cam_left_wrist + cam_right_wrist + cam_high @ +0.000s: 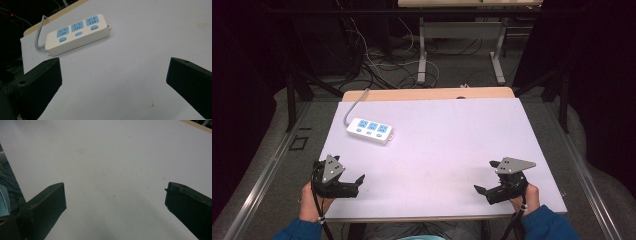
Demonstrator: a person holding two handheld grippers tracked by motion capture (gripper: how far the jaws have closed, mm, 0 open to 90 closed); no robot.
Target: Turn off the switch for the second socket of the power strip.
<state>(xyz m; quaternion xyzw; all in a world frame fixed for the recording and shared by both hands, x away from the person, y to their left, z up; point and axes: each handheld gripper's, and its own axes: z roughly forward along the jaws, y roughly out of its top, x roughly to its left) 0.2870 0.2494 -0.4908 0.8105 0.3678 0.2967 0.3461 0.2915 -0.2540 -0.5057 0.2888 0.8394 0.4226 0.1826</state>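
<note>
Item: white power strip (370,130), near the surface's (452,140) far-left corner, untouched. Left tool (354,184) and right tool (484,192): agape, empty, at near edge. Step: apparently pre-start; next likely left-tool approach.

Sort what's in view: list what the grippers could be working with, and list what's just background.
Likely the job's:
power strip with its grey cord
left gripper, open
right gripper, open

Just around:
white table sheet
cables on the floor
second table's legs

a wooden table (427,94) carries a white sheet (452,150); a white power strip (370,130) lies on its far left part.
</note>
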